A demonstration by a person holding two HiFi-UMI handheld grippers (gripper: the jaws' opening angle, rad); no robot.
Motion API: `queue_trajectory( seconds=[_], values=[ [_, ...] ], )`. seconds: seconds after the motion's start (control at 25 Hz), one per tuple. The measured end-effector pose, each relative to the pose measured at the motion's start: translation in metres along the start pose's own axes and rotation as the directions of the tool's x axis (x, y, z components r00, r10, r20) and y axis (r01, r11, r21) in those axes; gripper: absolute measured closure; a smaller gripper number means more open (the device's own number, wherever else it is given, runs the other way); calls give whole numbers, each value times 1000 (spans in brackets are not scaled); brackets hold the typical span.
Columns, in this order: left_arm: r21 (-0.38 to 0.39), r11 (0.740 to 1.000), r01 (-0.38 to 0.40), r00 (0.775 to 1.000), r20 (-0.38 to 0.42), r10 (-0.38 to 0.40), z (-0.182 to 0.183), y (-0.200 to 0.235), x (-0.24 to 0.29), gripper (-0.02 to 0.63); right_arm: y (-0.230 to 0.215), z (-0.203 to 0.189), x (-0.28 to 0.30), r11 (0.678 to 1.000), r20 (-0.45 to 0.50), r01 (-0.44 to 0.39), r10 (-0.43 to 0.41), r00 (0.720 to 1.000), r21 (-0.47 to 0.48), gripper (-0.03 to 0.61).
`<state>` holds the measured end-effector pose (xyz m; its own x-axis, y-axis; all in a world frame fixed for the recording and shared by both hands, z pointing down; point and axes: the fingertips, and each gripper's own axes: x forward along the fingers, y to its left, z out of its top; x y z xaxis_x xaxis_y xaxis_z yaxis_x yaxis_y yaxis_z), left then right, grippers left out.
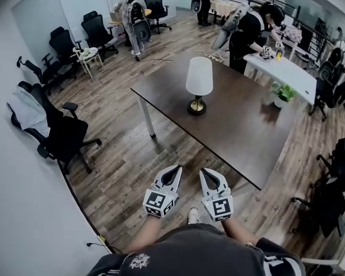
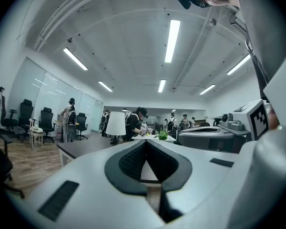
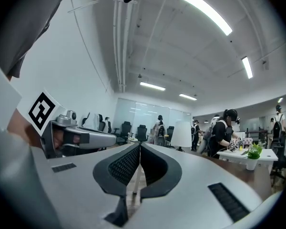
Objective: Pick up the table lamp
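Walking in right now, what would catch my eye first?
A white-shaded table lamp stands alone on the dark table in mid-room. Nearer, the left gripper and right gripper hang side by side over the wood floor, both shut and empty. Beyond, people work at a white table.

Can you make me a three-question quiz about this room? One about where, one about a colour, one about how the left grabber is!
1. Where does the table lamp stand?
A. On the dark table
B. On a shelf
C. On a bed

2. What colour is its shade?
A. Red
B. White
C. Green

3. How are the left gripper's jaws?
A. Wide apart
B. Clamped on the lamp
C. Together, holding nothing

Answers: 1 A, its base rests on the brown tabletop. 2 B, the shade is plain white. 3 C, the jaws meet with nothing between.
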<state>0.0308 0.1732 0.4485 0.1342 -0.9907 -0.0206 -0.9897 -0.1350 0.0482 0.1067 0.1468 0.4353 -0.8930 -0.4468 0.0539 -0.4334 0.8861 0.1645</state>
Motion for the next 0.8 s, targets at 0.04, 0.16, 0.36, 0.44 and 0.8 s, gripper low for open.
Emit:
queue_trajectory(
  seconds=[0.04,0.16,0.36,0.44,0.8],
  values=[
    [6,1000,-1,1000,1,1,3,4,9,607,-8,1,7,1000,7,-3,3,1000,3,552],
    [14,1000,-7,1000,0,7,7,15,37,607,-34,2,25,1000,25,-5,5,1000,3,552],
    [12,1000,-16,1000,-13,16,3,22,77,606,-73,-5,46,999,27,-4,3,1000,36,552],
    [11,1000,-11,1000,-27,12,-1,23,90,606,-84,-9,51,999,25,-7,6,1000,50,552],
    [1,1000,-23,997,-70,23,-13,54,129,606,-110,-22,73,999,-4,-8,8,1000,49,552]
  ],
)
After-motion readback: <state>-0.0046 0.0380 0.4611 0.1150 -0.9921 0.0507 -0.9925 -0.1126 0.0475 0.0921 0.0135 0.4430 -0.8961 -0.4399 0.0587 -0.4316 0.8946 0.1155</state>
